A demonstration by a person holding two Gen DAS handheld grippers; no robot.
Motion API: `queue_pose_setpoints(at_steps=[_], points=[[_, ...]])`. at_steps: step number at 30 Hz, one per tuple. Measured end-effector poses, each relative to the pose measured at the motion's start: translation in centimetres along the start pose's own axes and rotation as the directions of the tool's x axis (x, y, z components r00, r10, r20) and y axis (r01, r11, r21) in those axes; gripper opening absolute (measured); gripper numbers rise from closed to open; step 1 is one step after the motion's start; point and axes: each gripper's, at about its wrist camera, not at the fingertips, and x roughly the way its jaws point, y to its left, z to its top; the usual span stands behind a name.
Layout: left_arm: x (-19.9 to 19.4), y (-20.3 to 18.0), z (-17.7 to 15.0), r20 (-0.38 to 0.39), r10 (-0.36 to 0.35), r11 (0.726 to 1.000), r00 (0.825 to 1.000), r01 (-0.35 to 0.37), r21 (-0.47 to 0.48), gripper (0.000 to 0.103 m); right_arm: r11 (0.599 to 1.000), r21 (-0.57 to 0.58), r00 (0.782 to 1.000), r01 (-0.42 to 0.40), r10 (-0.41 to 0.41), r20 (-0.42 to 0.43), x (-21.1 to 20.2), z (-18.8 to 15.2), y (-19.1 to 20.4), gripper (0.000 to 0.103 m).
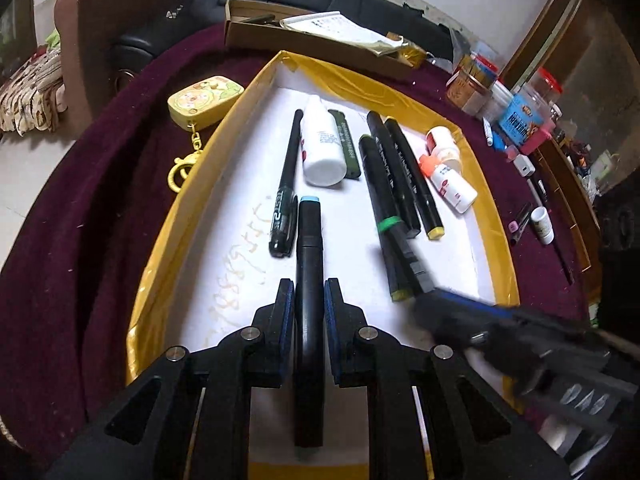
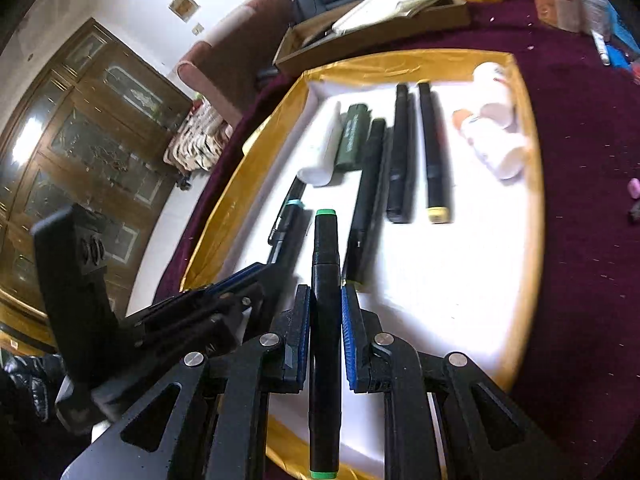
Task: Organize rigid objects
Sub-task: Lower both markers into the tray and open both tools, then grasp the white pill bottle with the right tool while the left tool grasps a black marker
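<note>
A gold-rimmed tray (image 1: 180, 200) with a white floor holds several black markers, a pen (image 1: 286, 184), a white bottle (image 1: 322, 146), a green case (image 1: 346, 144) and small white bottles (image 1: 452, 182). My left gripper (image 1: 309, 296) is shut on a black marker with a light-blue cap (image 1: 310, 240), above the tray's near middle. My right gripper (image 2: 326, 300) is shut on a black marker with green ends (image 2: 326, 264), just right of the left one; it shows in the left wrist view (image 1: 404, 244), and the tray in the right wrist view (image 2: 536, 200).
The tray sits on a dark red cloth (image 1: 80, 240). A yellow keychain case (image 1: 206, 98) lies left of the tray. A cardboard box with papers (image 1: 312, 36) is behind it. Jars and small items (image 1: 512, 112) crowd the right side.
</note>
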Motion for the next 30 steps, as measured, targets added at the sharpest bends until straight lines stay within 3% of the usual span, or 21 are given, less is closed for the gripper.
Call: queue_pose_setpoints(at_steps=[6,8,10,12,17,20,23,26,28,30], points=[[-2.1,1.2,0.2,0.053,-0.035,0.999,0.998,0.037,-0.037,0.015,0.999,-0.03,0.999,0.037,-0.037,-0.007,1.3,0.3,1.0,0.014],[-3.3,1.5,0.2,0.087,-0.032,0.998,0.996,0.037,-0.057,0.022,0.997,-0.048,0.999,0.053,-0.053,0.005,1.1,0.2,1.2,0.014],[-4.2,1.5,0.3,0.118,-0.025,0.996,0.993,0.034,-0.078,0.045,0.996,-0.065,0.998,0.061,-0.06,0.021,0.7,0.3,1.4,0.016],[-5.3,1.4,0.3,0.152,-0.033,0.994,0.988,0.049,-0.101,0.054,0.995,-0.085,0.998,0.05,-0.046,0.047,-0.5,0.2,1.6,0.019],[-7.1,-1.0,0.2,0.203,-0.089,0.992,0.975,0.105,-0.067,0.056,0.984,-0.137,0.981,0.114,-0.089,0.175,-6.2,-1.2,-0.7,0.03],[-7.0,-3.6,0.2,0.193,-0.129,0.991,0.973,0.133,-0.008,0.062,0.975,-0.099,0.953,0.201,-0.171,0.249,-10.5,-2.0,-4.8,0.03],[-6.2,-7.0,0.3,0.16,-0.161,0.986,0.974,0.151,0.068,0.062,0.946,-0.012,0.905,0.323,-0.305,0.295,-14.5,-2.4,-10.3,0.032],[-5.2,-10.0,0.1,0.12,-0.187,0.977,0.975,0.172,0.123,0.062,0.899,0.087,0.843,0.428,-0.433,0.32,-18.0,-2.0,-16.3,0.033],[-4.2,-12.3,0.1,0.075,-0.208,0.969,0.975,0.194,0.155,0.062,0.874,0.104,0.813,0.474,-0.48,0.328,-19.4,-1.1,-18.8,0.038],[-3.4,-13.9,0.1,0.041,-0.22,0.962,0.975,0.21,0.174,0.062,0.861,0.09,0.8,0.5,-0.499,0.332,-19.8,-0.1,-20.8,0.047]])
